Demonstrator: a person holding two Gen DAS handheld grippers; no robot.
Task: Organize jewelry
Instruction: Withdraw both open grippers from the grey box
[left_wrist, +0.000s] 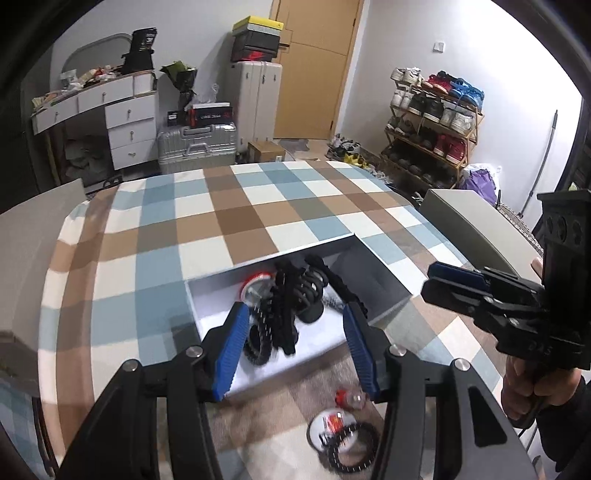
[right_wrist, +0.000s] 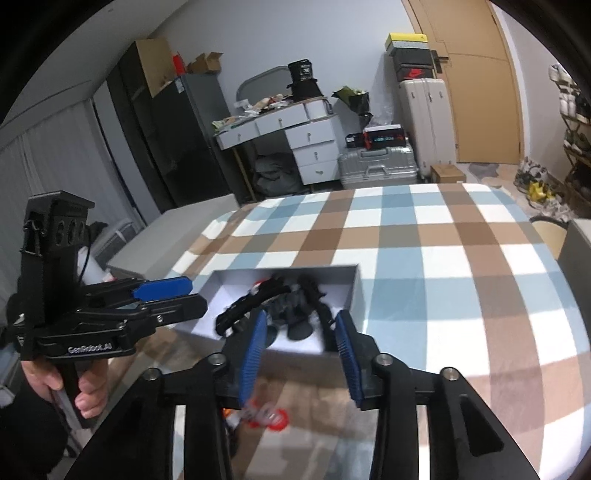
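A: How do the two hand-held grippers stand?

B: The left hand-held gripper (left_wrist: 293, 325) has its blue ribbed pads spread wide, holding nothing, poised above the near edge of the shallow white cardboard box (left_wrist: 207, 295). The right hand-held gripper (right_wrist: 301, 332) is likewise spread and empty, above the same box (right_wrist: 225, 284). Seen from the left wrist camera, the right one (left_wrist: 437, 280) appears side-on to the right of the box, so its gap cannot be judged there.

A: Where is the jewelry, and how does it look?

B: A tangled heap of black beaded bracelets and coiled bands (left_wrist: 288, 306) lies inside the box, with a red-and-white round piece (left_wrist: 255, 282) beside it. The box sits on the table covered by a blue, brown and white checked cloth (left_wrist: 229, 214).

A: What does one view add?

B: The left wrist view alone shows a black beaded bracelet (left_wrist: 352, 448) lying on the cloth in front of the box, overlapping a small clear round case with red contents (left_wrist: 328, 424). The right wrist view shows only blurred red-and-clear pieces (right_wrist: 267, 417) there.
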